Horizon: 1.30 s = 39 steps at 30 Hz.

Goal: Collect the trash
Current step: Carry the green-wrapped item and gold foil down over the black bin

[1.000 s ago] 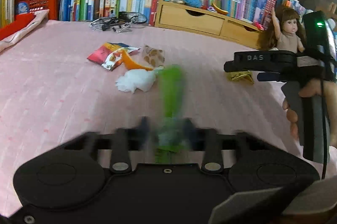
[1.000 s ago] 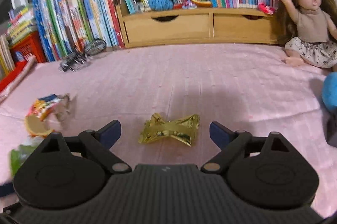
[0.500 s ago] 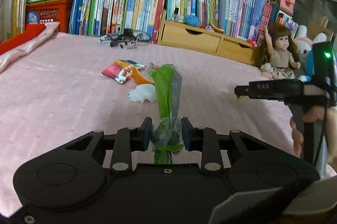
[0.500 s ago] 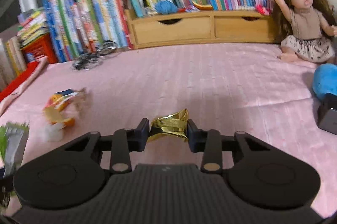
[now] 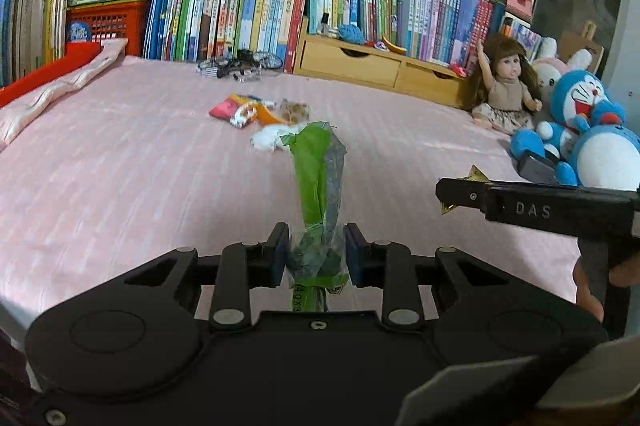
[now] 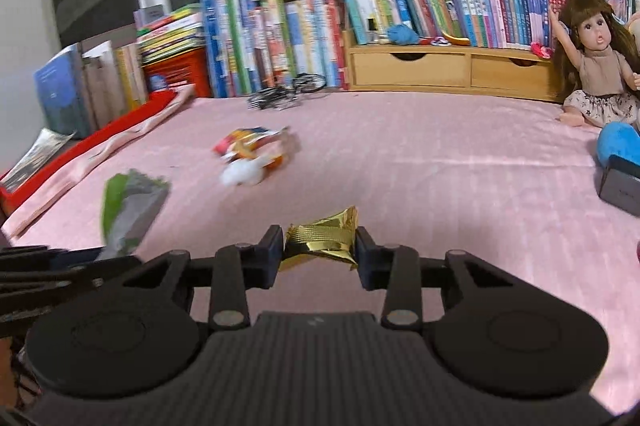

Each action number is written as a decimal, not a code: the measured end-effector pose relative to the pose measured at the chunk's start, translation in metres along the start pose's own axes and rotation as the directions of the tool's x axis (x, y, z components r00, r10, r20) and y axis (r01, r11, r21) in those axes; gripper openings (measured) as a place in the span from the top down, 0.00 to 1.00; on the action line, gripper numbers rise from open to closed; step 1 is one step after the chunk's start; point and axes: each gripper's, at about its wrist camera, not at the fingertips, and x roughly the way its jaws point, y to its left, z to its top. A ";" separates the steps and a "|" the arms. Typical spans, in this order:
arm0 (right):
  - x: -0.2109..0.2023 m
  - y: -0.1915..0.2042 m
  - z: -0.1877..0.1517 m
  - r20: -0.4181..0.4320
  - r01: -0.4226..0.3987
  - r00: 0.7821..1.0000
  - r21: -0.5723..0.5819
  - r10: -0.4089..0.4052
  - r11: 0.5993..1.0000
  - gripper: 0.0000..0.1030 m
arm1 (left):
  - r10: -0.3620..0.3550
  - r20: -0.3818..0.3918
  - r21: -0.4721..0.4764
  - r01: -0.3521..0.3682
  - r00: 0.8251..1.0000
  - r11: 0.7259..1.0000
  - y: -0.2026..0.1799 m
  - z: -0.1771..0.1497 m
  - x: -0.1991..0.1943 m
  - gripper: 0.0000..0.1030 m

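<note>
Gold foil wrapper point(image 6: 322, 241) is sitting pinched in the right gripper point(image 6: 319, 252); the left gripper point(image 5: 316, 254) is clamping a green wrapper point(image 5: 316, 185). Beyond both fingertips, a wrapper pile point(image 5: 260, 111) is awaiting collection.

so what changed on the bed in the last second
The right gripper closed on the gold wrapper that lay between its open jaws and lifted it. The left gripper, holding the green wrapper throughout, pulled back and up. The snack wrappers and white tissue stayed put.
</note>
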 end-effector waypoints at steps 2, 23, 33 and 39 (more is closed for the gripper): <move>-0.009 0.008 -0.010 -0.003 -0.011 1.000 -0.009 0.011 1.000 0.58 | -0.006 -0.011 0.001 0.006 1.000 1.000 -0.001 -0.009 -0.008 0.73; -0.057 0.042 -0.077 -0.047 -0.063 0.997 0.000 0.062 0.998 0.58 | 0.006 -0.106 0.057 0.000 0.994 0.998 -0.009 -0.054 -0.045 0.73; -0.068 0.045 -0.109 -0.107 -0.072 0.991 0.023 0.074 0.997 0.58 | 0.018 -0.190 0.085 -0.001 0.982 0.996 -0.006 -0.081 -0.049 0.73; -0.066 0.046 -0.126 -0.149 -0.071 0.986 0.039 0.076 0.997 0.58 | 0.021 -0.240 0.094 0.002 0.971 0.996 -0.004 -0.095 -0.046 0.73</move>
